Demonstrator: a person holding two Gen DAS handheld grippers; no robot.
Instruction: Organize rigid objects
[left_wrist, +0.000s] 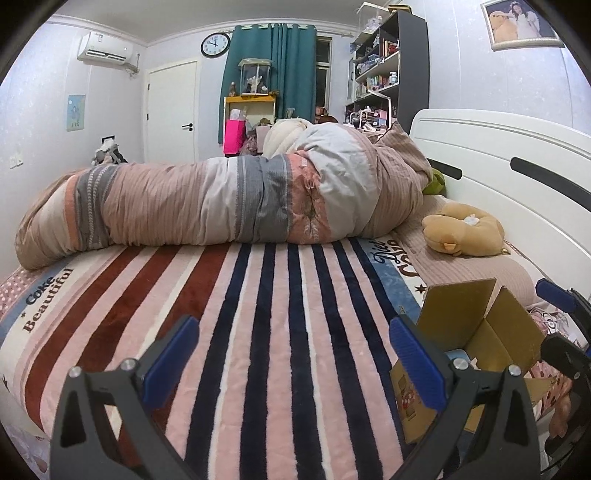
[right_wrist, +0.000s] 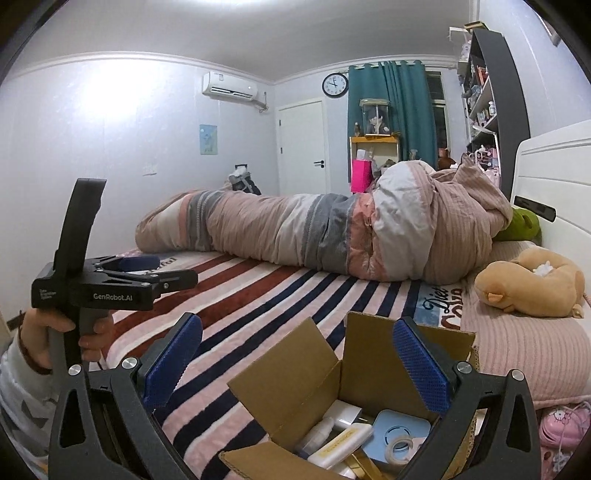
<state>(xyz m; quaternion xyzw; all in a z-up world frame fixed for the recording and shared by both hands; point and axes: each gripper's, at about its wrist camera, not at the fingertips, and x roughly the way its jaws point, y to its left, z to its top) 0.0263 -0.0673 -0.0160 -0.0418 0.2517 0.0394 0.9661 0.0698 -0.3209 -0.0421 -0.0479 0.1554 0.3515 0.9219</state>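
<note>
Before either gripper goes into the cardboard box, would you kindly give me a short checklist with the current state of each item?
1. Right gripper open and empty: ok.
2. Left gripper open and empty: ok.
3. Cardboard box flaps open, contents reachable: ok.
4. Items in view inside: blue case, tape roll, white bottle: ok.
5. Box resting steady on the striped blanket: cannot tell.
6. Where the sorted items should go: cannot tell.
</note>
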